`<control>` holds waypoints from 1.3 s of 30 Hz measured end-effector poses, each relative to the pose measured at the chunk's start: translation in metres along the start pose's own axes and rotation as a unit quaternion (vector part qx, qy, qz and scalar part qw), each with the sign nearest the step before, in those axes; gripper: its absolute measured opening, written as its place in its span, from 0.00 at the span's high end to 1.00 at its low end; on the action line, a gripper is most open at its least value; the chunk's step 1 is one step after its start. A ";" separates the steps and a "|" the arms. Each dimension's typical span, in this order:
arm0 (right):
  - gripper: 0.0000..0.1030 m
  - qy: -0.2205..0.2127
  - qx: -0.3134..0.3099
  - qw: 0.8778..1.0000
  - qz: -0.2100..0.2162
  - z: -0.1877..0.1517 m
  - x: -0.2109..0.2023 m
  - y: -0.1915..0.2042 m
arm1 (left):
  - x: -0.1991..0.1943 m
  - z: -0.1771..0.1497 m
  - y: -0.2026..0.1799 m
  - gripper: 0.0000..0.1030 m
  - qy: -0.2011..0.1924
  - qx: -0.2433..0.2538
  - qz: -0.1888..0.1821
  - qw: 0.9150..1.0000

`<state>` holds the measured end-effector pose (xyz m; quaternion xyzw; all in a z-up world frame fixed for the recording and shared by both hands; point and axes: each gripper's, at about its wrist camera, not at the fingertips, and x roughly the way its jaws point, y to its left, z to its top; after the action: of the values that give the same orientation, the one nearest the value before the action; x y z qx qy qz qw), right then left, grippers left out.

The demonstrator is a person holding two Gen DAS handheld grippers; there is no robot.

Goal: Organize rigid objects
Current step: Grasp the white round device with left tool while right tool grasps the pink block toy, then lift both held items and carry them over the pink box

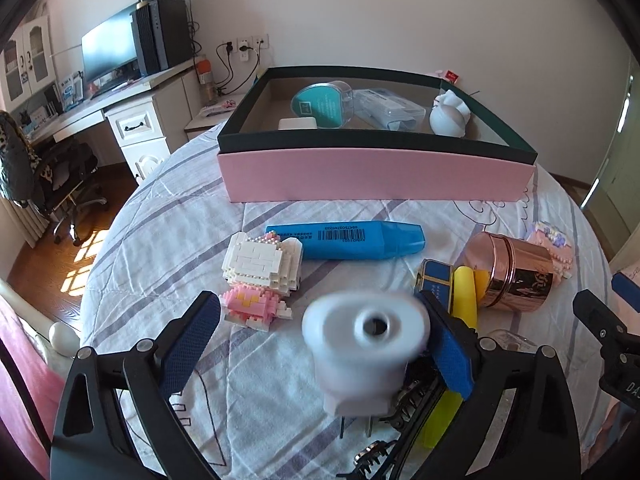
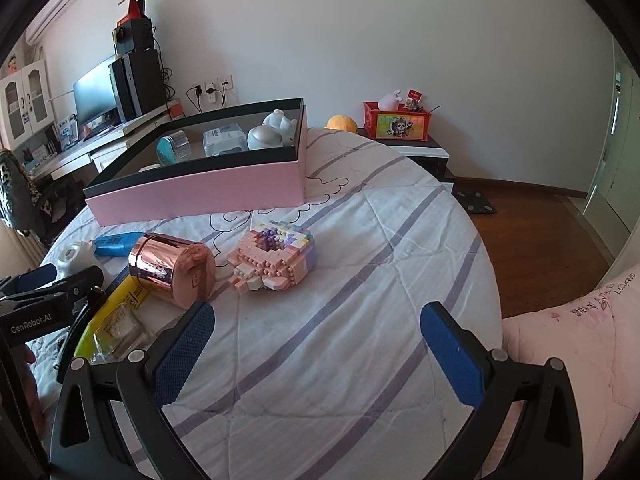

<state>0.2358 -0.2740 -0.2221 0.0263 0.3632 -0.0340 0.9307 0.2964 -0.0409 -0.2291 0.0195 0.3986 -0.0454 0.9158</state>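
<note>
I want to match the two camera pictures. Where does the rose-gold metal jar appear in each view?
Left wrist view: the rose-gold jar lies on its side at the right, beyond the yellow marker.
Right wrist view: the rose-gold jar lies left of centre, beside the pink brick model.
Shared landmark: the pink box stands behind it in both.

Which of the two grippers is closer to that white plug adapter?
Left. The white plug adapter sits between the left gripper's open fingers, against its right pad. The right gripper hangs open over bare bedspread, off to the side.
</note>
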 end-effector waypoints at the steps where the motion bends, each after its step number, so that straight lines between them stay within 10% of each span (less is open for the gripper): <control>1: 0.00 0.006 -0.005 1.000 -0.001 0.003 0.005 0.001 | 0.003 0.001 -0.001 0.14 0.002 0.002 0.001 1.000; 13: 0.01 0.083 -0.077 0.993 0.021 0.034 0.065 0.020 | -0.017 -0.011 0.015 0.31 -0.021 0.010 -0.039 0.999; 19: 0.39 0.072 -0.074 0.993 0.047 0.033 0.060 0.017 | -0.034 -0.023 0.030 0.46 -0.025 -0.001 -0.065 0.998; 39: 0.39 0.009 -0.002 0.996 0.083 -0.007 -0.015 0.008 | -0.062 -0.044 0.040 0.47 -0.048 -0.018 -0.059 0.997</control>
<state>0.2205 -0.2648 -0.2172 0.0549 0.3685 0.0443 0.9269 0.2264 0.0066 -0.2133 -0.0229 0.3551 -0.0935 0.9299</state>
